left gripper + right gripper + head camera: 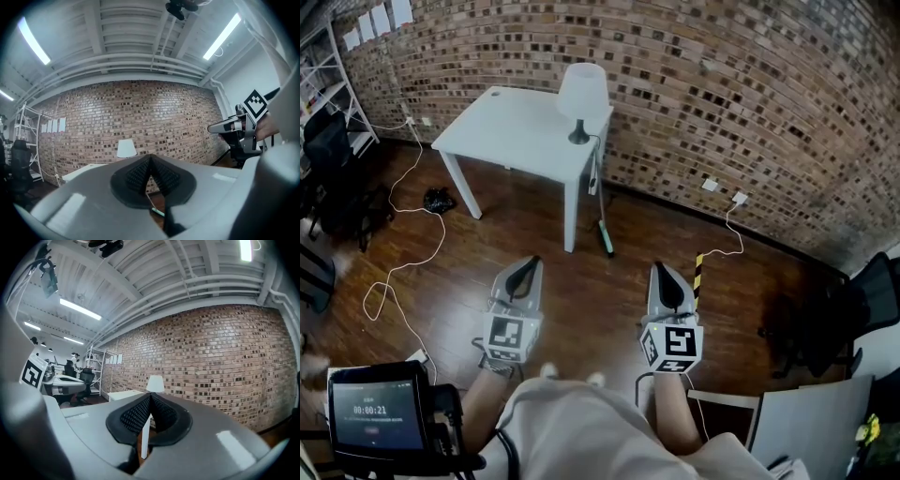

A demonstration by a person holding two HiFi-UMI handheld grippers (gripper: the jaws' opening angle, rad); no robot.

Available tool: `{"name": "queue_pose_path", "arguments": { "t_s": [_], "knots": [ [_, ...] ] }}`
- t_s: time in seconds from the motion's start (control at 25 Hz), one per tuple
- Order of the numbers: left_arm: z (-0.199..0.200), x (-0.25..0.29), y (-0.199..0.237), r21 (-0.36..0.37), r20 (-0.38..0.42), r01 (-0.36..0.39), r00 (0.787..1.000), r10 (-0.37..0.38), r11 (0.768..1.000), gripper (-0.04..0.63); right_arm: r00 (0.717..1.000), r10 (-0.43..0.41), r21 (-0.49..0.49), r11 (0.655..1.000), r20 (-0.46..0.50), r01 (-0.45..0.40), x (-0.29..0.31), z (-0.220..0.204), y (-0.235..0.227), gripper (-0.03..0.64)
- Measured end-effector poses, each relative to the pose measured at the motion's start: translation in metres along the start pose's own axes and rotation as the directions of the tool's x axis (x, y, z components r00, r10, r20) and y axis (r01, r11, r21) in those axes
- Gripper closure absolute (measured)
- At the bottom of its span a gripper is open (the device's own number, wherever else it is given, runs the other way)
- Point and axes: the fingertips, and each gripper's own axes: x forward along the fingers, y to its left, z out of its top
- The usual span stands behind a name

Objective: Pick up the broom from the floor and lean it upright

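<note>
Head view shows both claws held out level over the dark wooden floor [609, 300], side by side and pointing toward a white table [511, 127] that stands against a brick wall [722, 84]. The left gripper [528, 267] has its two jaws pressed together at the tips with nothing caught between them. The right gripper [664, 272] is likewise closed and empty, its ribbed pads meeting in a point.

The broom [602, 220] is out of both claws. It stands close to upright at the table's near right corner, its thin pale handle rising toward the tabletop edge and its teal end down on the floor, just beside the table leg. It lies ahead of the claws and between their two lines, well apart from both tips. The left gripper view catches its teal end, small and far off, through the gap beneath the closed pads. A white lamp [581, 94] stands on the table above it.
</note>
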Motion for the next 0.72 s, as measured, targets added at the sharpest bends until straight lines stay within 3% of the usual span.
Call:
{"name": "queue_pose_path", "arguments": {
  "t_s": [0.72],
  "knots": [
    [-0.001, 0.018, -0.004, 0.010, -0.008, 0.022, 1.000, -0.022, 1.000, 0.595, 1.000, -0.010, -0.003, 1.000, -0.010, 0.010, 0.011, -0.005, -0.009, 0.604]
  ]
}}
